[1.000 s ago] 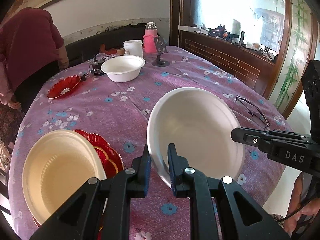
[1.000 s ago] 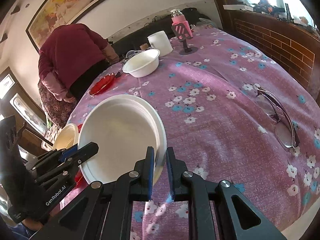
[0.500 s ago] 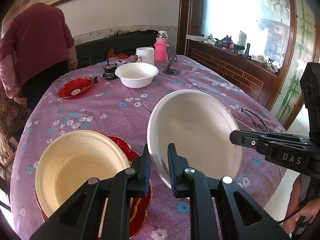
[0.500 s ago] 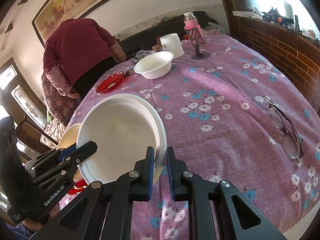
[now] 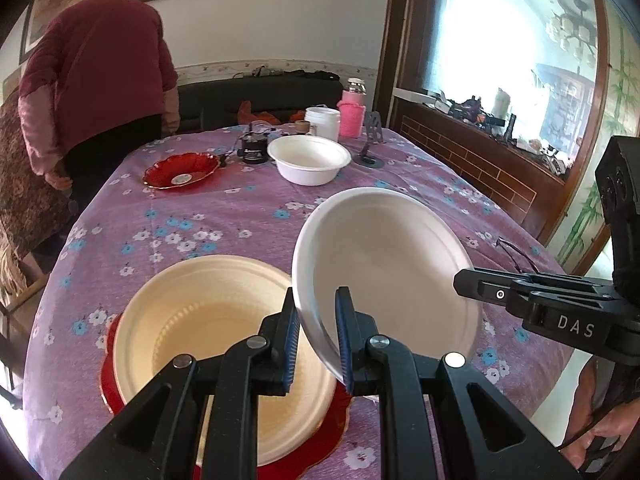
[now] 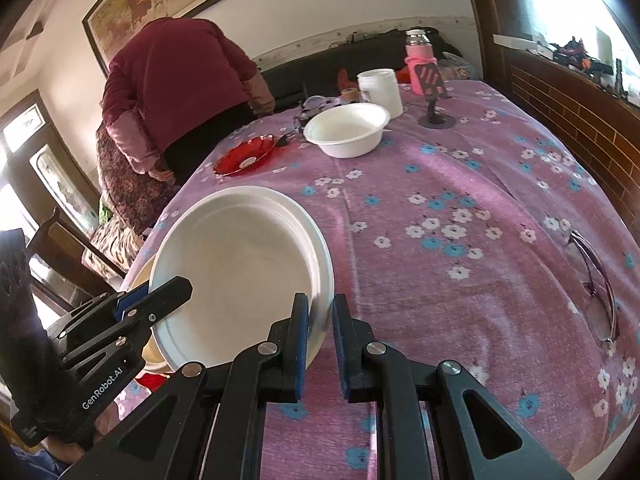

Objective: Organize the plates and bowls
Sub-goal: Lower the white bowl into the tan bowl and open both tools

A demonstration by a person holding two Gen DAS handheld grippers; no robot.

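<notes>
Above the desk (image 5: 248, 208), w/ its purple flowered cloth, we hold a white plate (image 5: 384, 264) off the surface, tilted, one tool on each side of it. Our left tool (image 5: 316, 332) is clamped on the plate's near-left rim, blue pads pressed to either face of the edge. Our right tool (image 6: 320, 332) is clamped the same way on the opposite rim; in the left wrist view it shows as the black arm marked DAS at the plate's right edge (image 5: 520, 296).

Just left of the held plate sits a cream plate (image 5: 208, 336), resting on a red plate (image 5: 312, 440) whose scalloped edge shows around it. The white plate's left rim overlaps the cream one in both views, but we can't tell if they touch.

Farther across the desk: a white bowl (image 5: 308, 158), upright, and a 2nd red dish (image 5: 182, 170) to its left, the two apart. Behind the bowl stand a white tub (image 5: 322, 122), a pink bottle (image 5: 352, 112) and a small dark stand (image 5: 370, 148); a small black device (image 5: 254, 150) sits betw. red dish and bowl. A pair of glasses (image 6: 596, 280) lies near the desk's right edge.

A person in a maroon top (image 5: 96, 76) bends over at the far left side of the desk.
</notes>
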